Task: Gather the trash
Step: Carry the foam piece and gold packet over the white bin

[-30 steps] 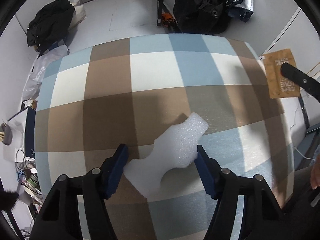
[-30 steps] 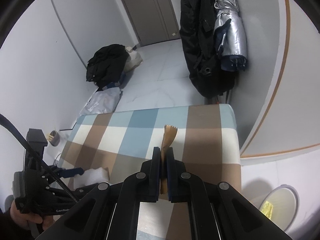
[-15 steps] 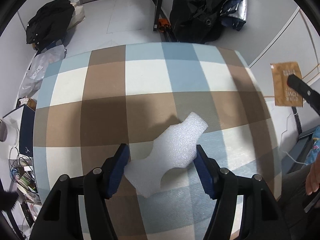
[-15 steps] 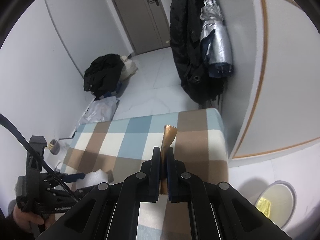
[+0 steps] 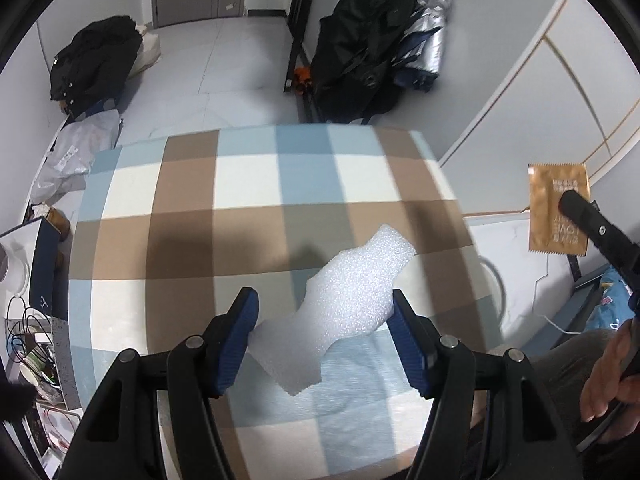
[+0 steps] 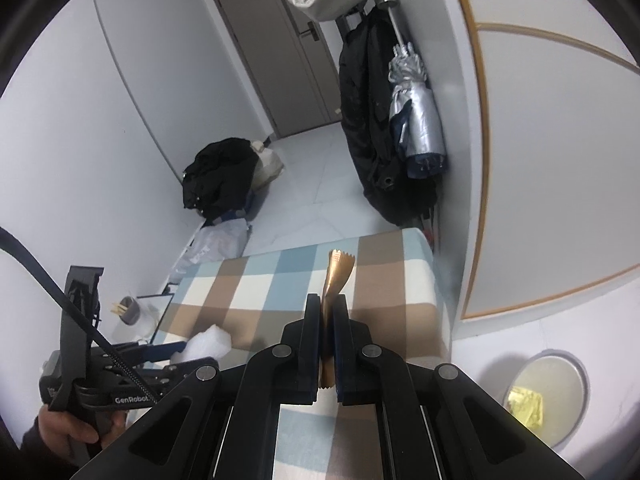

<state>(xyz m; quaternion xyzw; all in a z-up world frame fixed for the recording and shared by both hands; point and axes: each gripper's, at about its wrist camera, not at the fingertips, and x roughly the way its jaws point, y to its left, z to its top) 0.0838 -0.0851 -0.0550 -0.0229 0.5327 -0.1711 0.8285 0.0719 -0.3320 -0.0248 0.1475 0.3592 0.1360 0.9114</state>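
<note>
**A:** so what's each gripper got right now?

**B:** The left gripper (image 5: 325, 334) has the white foam piece (image 5: 340, 312) pinched across its width, blue pads pressing on both sides, jaws roughly half spread because the foam's chunky. It hangs over the checked tablecloth (image 5: 248, 208), and from the shadow under it I'd say the foam is clear of the cloth, though the fisheye makes that hard to swear to.

**A:** and the other one?

**B:** The right gripper (image 6: 329, 346) is clamped almost completely closed on a brown foil wrapper (image 6: 336, 276). The wrapper stands on edge between the pads, with its serrated top poking out past the fingertips. From the left wrist view you can see the same wrapper (image 5: 558, 208) flat-on, out past the right edge of the table, over the floor.

**A:** where's the bin?

**B:** There's a round trash bin (image 6: 576, 364) on the floor to the right of the table, lower right in the right wrist view, with something yellow (image 6: 524, 404) already in it. The wrapper is near it but not above it.

**A:** anything else around?

**B:** Dark coat (image 6: 360, 120) and a silver folded umbrella (image 6: 416, 116) hanging by the wall, plus a black pile of clothes (image 5: 96, 64) on the floor.
</note>
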